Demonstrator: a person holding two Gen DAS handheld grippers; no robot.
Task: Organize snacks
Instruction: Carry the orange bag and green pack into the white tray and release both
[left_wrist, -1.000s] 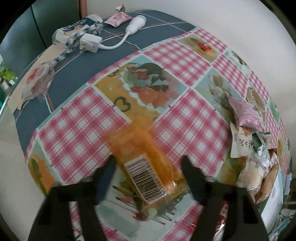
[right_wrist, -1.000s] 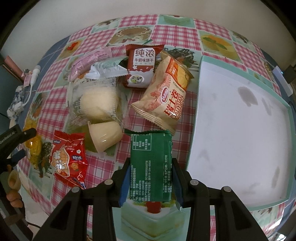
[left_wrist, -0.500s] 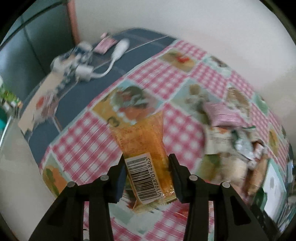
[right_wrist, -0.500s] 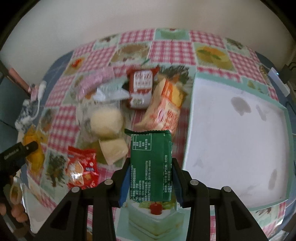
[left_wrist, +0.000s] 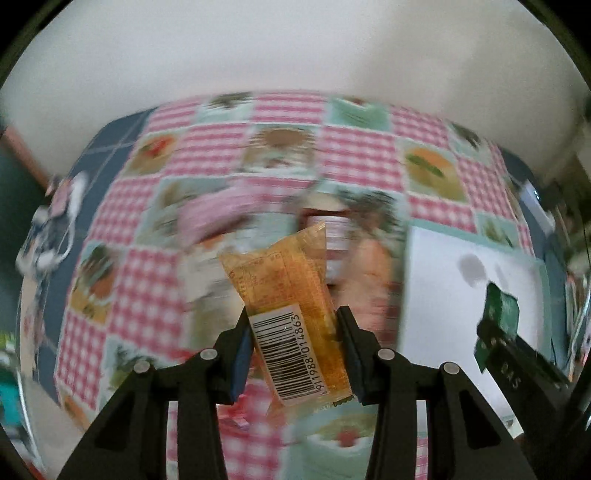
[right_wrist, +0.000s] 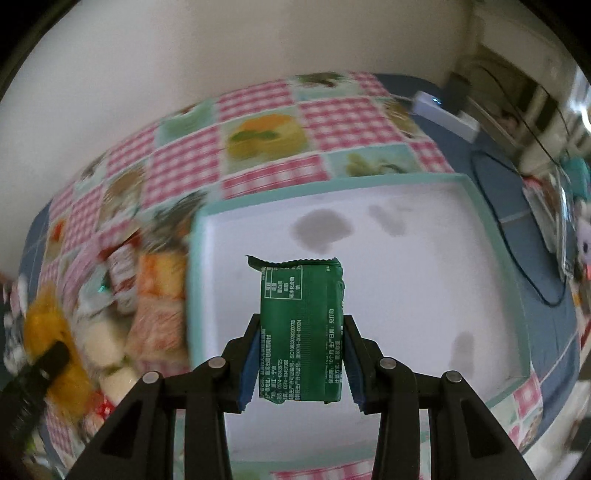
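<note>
My right gripper (right_wrist: 301, 360) clamps the green packet (right_wrist: 301, 332) above the white tray (right_wrist: 406, 277), left gripper (left_wrist: 295, 356) pinches the orange packet (left_wrist: 291, 314), so next I'd lower and release

orange packet (left_wrist: 291, 295), green packet (right_wrist: 301, 332), pink-checked tablecloth (right_wrist: 255, 107).

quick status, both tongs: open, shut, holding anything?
Left tongs: shut on the orange plastic snack packet with a barcode label.
Right tongs: shut on the green foil snack packet, over the white tray.
</note>
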